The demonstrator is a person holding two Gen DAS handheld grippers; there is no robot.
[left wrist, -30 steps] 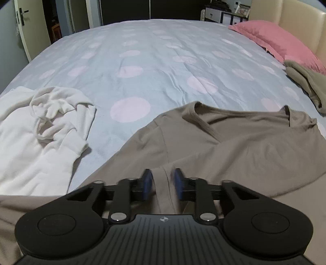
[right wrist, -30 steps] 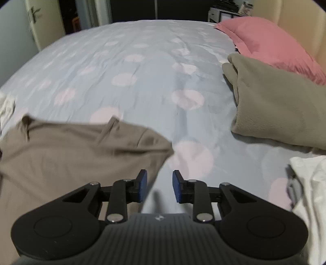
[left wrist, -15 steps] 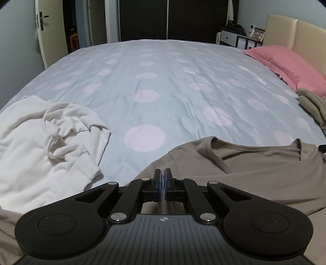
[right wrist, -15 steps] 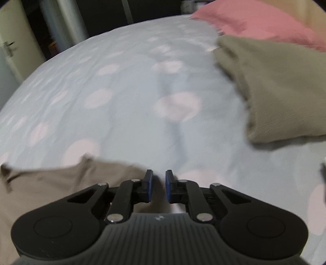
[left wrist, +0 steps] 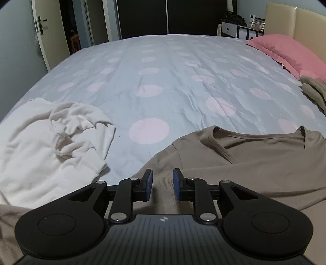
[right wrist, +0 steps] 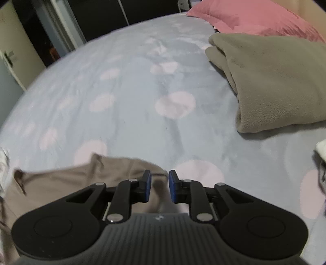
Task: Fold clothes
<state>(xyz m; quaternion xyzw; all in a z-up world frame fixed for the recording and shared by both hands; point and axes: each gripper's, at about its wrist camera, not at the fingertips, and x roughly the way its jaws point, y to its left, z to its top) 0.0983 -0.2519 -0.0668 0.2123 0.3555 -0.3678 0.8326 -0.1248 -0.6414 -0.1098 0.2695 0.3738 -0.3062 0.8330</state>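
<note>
I hold one gripper in each hand above the bed, which has a light blue cover with pale pink dots.

My left gripper has its jaws parted, with a clear gap between the two blue pads. Under this gap lies the brown T-shirt, and a seam of the cloth runs between the fingers, but the pads do not press it. The shirt lies spread on the cover with its neckline turned toward the far side of the bed. One sleeve part goes to the lower left under the gripper body.

My right gripper is also released, its pads apart. It hangs over the other edge of the same brown T-shirt, where the cloth ends and the cover begins. This view is a little blurred, so I cannot tell if the left pad touches the cloth.

To the left of the shirt there is a crumpled white garment, just beside it. To the right, well apart, a folded olive-grey fleece lies near the pink pillow. At the far right edge of the right view a bit of another white cloth shows.
</note>
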